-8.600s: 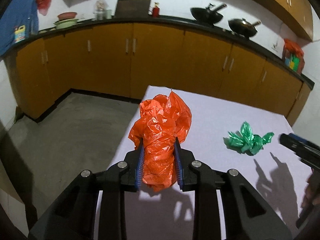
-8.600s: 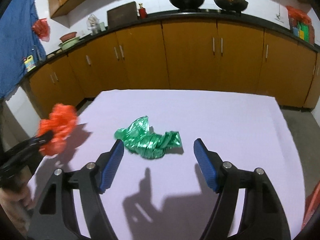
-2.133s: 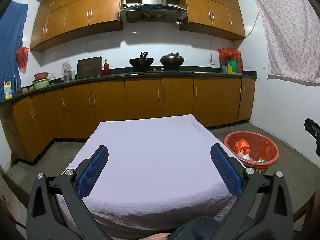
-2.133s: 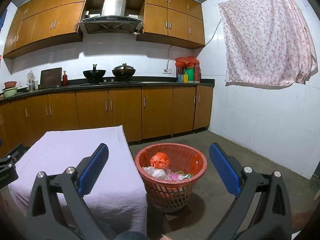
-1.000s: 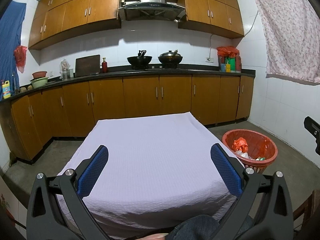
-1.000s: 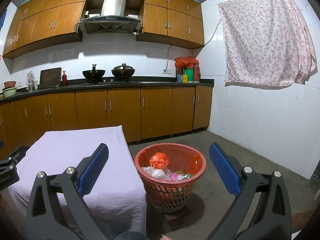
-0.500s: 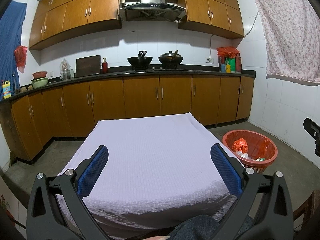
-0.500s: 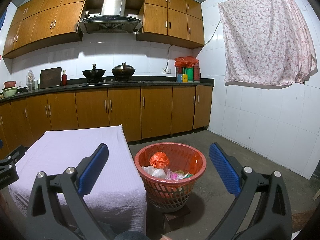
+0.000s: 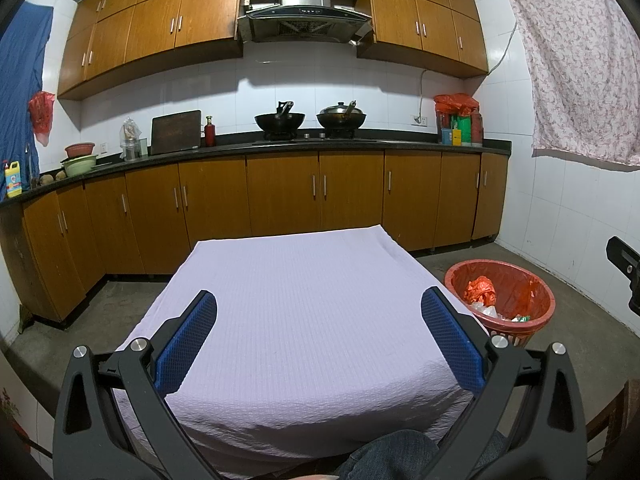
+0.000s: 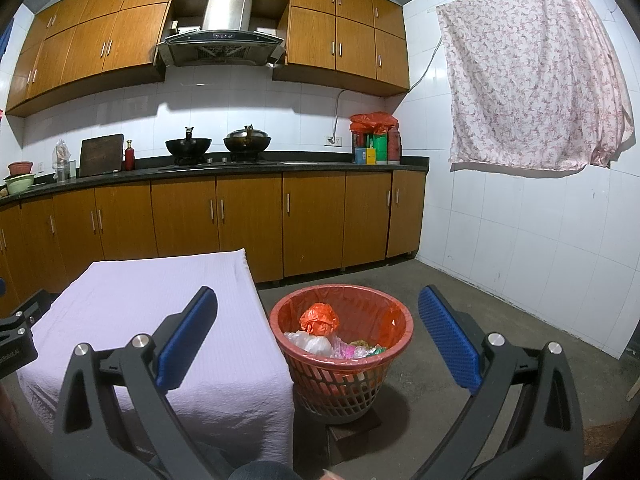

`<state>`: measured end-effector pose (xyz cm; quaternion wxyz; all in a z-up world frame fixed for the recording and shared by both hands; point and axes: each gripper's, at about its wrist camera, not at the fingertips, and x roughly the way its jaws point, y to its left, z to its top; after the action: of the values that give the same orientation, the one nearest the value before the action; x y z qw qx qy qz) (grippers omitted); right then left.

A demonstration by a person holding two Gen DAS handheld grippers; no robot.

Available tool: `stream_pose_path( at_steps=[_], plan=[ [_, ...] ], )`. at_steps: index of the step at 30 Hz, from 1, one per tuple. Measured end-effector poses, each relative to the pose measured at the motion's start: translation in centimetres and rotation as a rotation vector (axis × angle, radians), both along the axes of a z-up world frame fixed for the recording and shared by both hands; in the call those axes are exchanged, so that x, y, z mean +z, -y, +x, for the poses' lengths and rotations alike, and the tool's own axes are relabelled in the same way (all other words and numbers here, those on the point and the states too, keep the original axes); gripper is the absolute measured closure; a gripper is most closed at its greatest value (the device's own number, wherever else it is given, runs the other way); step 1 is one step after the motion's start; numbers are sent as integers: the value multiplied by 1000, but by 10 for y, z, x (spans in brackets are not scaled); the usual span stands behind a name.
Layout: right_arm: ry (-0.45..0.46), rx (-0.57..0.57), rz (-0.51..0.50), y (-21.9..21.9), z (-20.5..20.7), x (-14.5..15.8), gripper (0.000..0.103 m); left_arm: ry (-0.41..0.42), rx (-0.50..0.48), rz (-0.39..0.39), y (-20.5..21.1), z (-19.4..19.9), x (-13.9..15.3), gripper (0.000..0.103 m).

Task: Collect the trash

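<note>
Left gripper point(image 9: 319, 334): we hold it with its blue pads spread wide and nothing between them, above the near end of the table point(image 9: 304, 280).
Right gripper point(image 10: 318, 332): we hold it just as wide apart and empty, raised over the floor beside the table's right edge.
Basket point(image 10: 394, 350): a red mesh bin with a red liner, standing on a dark block on the concrete floor, just beside the table's right side; in the right wrist view it sits framed between our right gripper's two pads, beyond them and lower.
Trash: a crumpled orange bag point(image 10: 319, 319) lies on top of the pile inside the basket, with clear and pink wrappers under it and a scrap of green at the front.
Table: covered by a pale lilac cloth.
Kitchen: brown cupboards run along the wall, two woks point(image 9: 280, 121) on the stove under a steel hood, a flowered curtain point(image 10: 532, 76) on the right wall.
Person: a knee in dark jeans point(image 9: 394, 454) shows at the bottom edge.
</note>
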<state>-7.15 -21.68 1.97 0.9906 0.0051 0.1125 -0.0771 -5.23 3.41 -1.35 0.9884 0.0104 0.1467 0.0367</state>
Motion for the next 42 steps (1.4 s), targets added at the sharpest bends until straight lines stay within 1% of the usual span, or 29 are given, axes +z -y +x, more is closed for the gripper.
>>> stream_pose_path(
  at_steps=[42],
  plan=[
    [-2,0,2,1,0,1,4,2,1,7,5,-1,0,2]
  ],
)
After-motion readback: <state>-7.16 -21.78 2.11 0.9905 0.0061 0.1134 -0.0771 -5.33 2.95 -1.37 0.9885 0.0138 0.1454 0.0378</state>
